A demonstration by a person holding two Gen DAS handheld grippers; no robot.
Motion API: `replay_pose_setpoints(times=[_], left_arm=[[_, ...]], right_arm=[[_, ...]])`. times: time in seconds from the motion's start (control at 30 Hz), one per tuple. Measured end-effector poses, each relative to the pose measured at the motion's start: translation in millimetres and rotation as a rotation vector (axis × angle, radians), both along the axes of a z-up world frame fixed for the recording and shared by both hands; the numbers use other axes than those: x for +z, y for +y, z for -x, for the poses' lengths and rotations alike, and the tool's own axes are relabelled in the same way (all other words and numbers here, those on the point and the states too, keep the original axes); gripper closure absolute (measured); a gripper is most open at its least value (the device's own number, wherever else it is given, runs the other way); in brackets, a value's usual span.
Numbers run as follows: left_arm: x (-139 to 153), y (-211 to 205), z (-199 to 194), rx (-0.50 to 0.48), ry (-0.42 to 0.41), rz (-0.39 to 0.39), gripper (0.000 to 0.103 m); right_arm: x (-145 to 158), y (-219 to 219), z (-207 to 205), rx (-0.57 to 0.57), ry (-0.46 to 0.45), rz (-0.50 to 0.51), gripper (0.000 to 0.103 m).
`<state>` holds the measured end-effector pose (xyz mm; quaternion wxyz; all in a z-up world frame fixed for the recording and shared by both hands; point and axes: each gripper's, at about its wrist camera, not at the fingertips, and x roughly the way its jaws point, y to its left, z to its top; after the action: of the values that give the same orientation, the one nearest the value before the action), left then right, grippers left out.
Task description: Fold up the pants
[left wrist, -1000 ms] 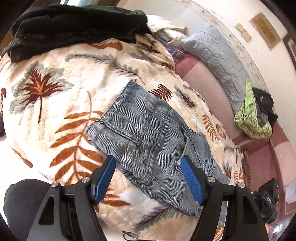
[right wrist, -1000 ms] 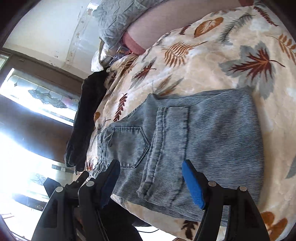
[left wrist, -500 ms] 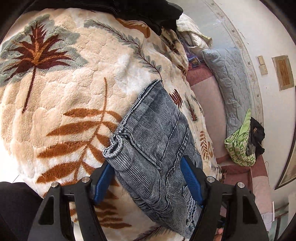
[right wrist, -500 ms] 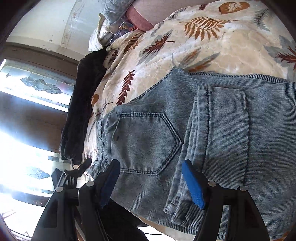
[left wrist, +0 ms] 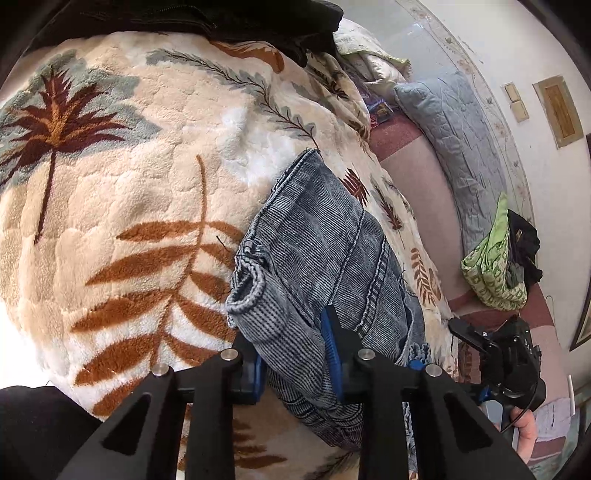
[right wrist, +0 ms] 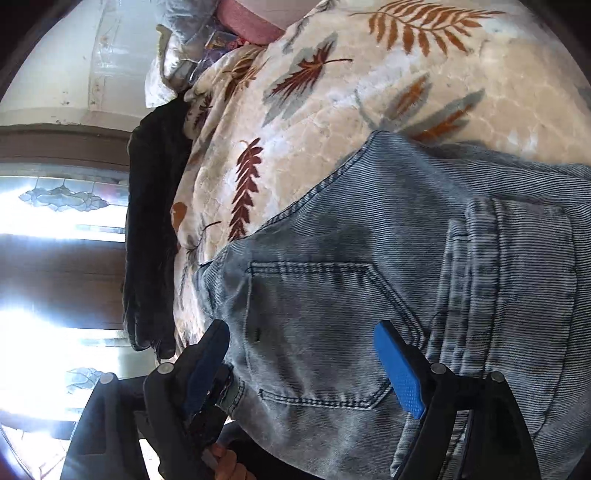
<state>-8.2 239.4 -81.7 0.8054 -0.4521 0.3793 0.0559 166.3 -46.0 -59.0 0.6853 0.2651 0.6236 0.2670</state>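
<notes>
Left wrist view: folded denim pants (left wrist: 325,254) on leaf-print fleece blanket (left wrist: 129,177); left gripper (left wrist: 293,354) pinching a bunched corner of the denim. Right gripper (left wrist: 495,354) visible at lower right beside the pants. Green patterned bag (left wrist: 491,266), grey pillow (left wrist: 450,133), black garment (left wrist: 221,18) also present.
Right wrist view: back pocket (right wrist: 325,332) of pants (right wrist: 406,240) exposed; right gripper (right wrist: 303,365) spread wide over it; stained-glass window (right wrist: 55,195) beyond.
Change since half a second ago: left fingers were apart, now closed on cloth; right unchanged.
</notes>
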Motion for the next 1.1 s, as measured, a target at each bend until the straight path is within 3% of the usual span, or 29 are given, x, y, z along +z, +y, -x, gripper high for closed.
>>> replay_pose_setpoints(times=[0.1,0.3,0.47,0.6,0.7,0.93,1.1], left_arm=[[0.5,-1.3,-1.4,-0.004,0.001,-0.009,0.075],[7.6,-4.5,-2.4,-0.007,0.001,-0.051,0.076],[37.0,-23.2,-8.1,-0.032,-0.034,-0.194,0.084],[69.1,-47.9,-18.5,-0.076,-0.087,-0.312,0.09],[88.7,-67.1,-28.3,-0.112,-0.105,-0.373,0.091],[139.3,-152.8,-37.7,-0.244,-0.218,-0.591,0.091],[152.5,-243.4,-38.3,-0.417,-0.294,-0.707,0.091]], right_arm=[[-25.5,7.8,0.3,0.019,0.01,0.053,0.019],[1.9,-12.7,11.7,0.014,-0.021,0.0,0.019],[12.6,-67.4,27.6,-0.06,-0.081,-0.015,0.019],[-7.6,-100.7,33.3,-0.108,-0.038,-0.039,0.019],[-14.7,-115.8,36.9,-0.133,-0.027,-0.129,0.019],[-4.7,-151.4,42.0,-0.183,-0.075,-0.272,0.019],[-0.2,-215.5,49.9,-0.303,-0.121,-0.339,0.019]])
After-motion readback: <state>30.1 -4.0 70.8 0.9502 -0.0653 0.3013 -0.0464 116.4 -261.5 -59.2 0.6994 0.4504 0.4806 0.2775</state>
